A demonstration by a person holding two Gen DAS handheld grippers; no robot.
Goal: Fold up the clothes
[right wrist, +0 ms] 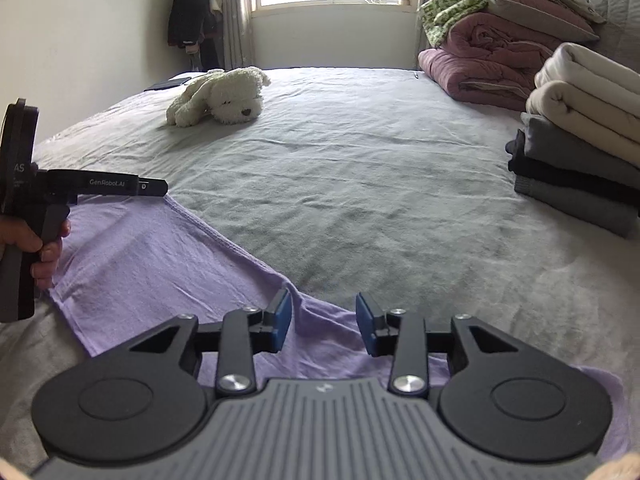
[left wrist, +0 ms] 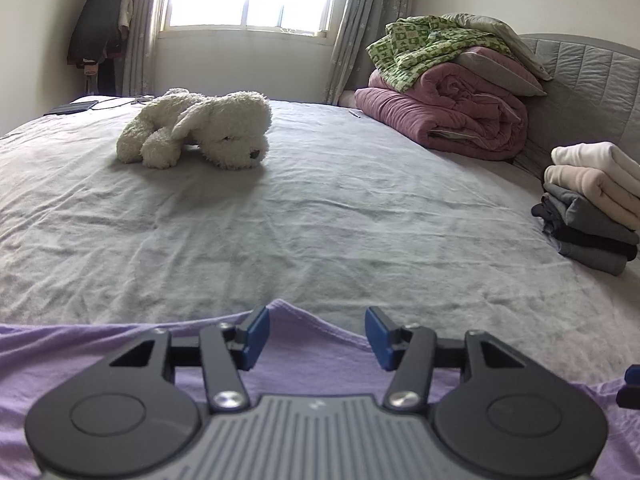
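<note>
A lilac garment lies flat on the grey bedsheet at the near edge of the bed. It also shows in the right wrist view. My left gripper is open, its blue pads over the garment's far edge. It shows from the side in the right wrist view, at the garment's far left corner. My right gripper is open and empty over the garment's far edge. A stack of folded clothes sits at the right.
A white plush dog lies at the far middle of the bed. Rolled pink quilts with a green patterned cloth are piled at the grey headboard. A window and curtains stand behind.
</note>
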